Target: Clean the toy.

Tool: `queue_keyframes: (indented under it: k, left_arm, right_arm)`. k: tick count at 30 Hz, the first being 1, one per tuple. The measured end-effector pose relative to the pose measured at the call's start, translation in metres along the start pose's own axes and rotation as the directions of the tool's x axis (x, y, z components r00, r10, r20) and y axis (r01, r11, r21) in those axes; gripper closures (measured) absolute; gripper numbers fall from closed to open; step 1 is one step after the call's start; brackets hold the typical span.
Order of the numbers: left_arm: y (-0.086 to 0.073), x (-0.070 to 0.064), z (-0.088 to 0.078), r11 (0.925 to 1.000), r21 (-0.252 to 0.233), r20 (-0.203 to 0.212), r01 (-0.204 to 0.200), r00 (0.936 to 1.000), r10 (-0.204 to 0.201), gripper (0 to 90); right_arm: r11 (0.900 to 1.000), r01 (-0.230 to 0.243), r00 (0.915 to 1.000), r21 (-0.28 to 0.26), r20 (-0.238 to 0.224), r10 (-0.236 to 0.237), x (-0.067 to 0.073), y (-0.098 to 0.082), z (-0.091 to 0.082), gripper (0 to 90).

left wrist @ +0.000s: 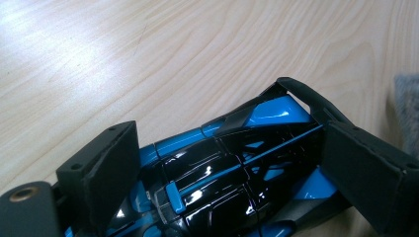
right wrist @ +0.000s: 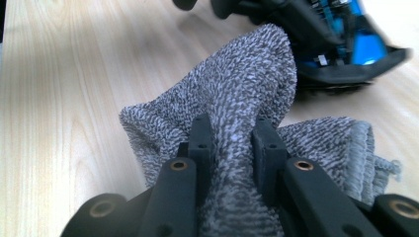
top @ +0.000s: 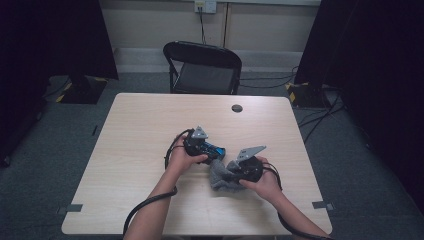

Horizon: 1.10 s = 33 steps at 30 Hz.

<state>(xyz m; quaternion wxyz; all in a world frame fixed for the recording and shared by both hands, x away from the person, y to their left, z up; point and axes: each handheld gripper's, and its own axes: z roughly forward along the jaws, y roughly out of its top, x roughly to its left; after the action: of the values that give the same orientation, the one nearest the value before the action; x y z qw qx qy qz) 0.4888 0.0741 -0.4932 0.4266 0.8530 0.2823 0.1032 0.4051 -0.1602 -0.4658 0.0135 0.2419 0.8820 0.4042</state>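
A blue and black toy car [left wrist: 232, 163] sits between the pads of my left gripper [left wrist: 227, 173], which is shut on its sides just above the wooden table [top: 150, 125]. In the high view this gripper [top: 207, 148] holds the car [top: 215, 149] near the table's middle. My right gripper [right wrist: 231, 143] is shut on a bunched fold of a grey towel cloth [right wrist: 237, 94], whose raised tip is close to the car's rear [right wrist: 356, 54]. In the high view the cloth [top: 220, 175] lies just below the car, beside the right gripper [top: 235, 170].
A black folding chair [top: 202, 67] stands behind the table's far edge. A round dark cable hole [top: 237, 108] sits near the far side of the tabletop. Cables trail from both grippers off the near edge. Dark curtains hang at both sides.
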Motion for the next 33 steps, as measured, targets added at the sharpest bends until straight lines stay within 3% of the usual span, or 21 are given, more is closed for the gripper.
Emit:
queue_keyframes:
  k: [5, 11, 19, 21, 24, 27, 29, 33]
  left_arm:
    - [0.0, 0.0, 0.0, 1.0, 0.0, 0.002, -0.001, 1.0, 0.001, 8.3]
    - [0.0, 0.001, 0.0, 1.0, 0.002, 0.003, -0.004, 1.0, 0.004, 8.3]
    - [0.0, 0.001, 0.0, 1.0, 0.001, 0.005, -0.002, 1.0, 0.002, 8.3]
    - [0.0, 0.001, 0.0, 1.0, 0.0, 0.006, -0.002, 1.0, 0.002, 8.3]
    - [0.001, 0.001, 0.0, 1.0, 0.006, 0.005, -0.006, 1.0, 0.006, 8.3]
    - [0.002, 0.001, 0.0, 0.9999, 0.016, 0.009, -0.003, 1.0, 0.003, 8.4]
    - [0.003, 0.001, 0.0, 0.9998, 0.018, 0.01, -0.005, 0.9999, 0.005, 8.4]
    - [0.005, 0.002, 0.0, 0.9994, 0.032, 0.014, -0.011, 0.9998, 0.011, 8.6]
  right_arm:
    - [0.999, -0.031, 0.9986, -0.024, 0.042, 0.032, -0.013, -0.004, -0.019, 74.3]
    - [0.997, -0.071, 0.9909, -0.033, 0.113, 0.074, -0.033, -0.01, -0.035, 74.3]
    - [0.99, -0.14, 0.9684, -0.031, 0.204, 0.143, -0.06, -0.023, -0.038, 71.3]
    - [0.988, -0.152, 0.9604, -0.033, 0.231, 0.155, -0.067, -0.026, -0.038, 67.9]
    - [0.983, -0.176, 0.953, -0.05, 0.241, 0.183, -0.075, -0.028, -0.039, 55.9]
    - [0.984, -0.163, 0.9531, -0.07, 0.247, 0.175, -0.079, -0.029, -0.042, 39.1]
    - [0.984, -0.164, 0.955, -0.073, 0.238, 0.176, -0.081, -0.03, -0.045, 34.8]
    - [0.993, -0.104, 0.9602, -0.058, 0.254, 0.116, -0.081, -0.03, -0.049, 31.0]
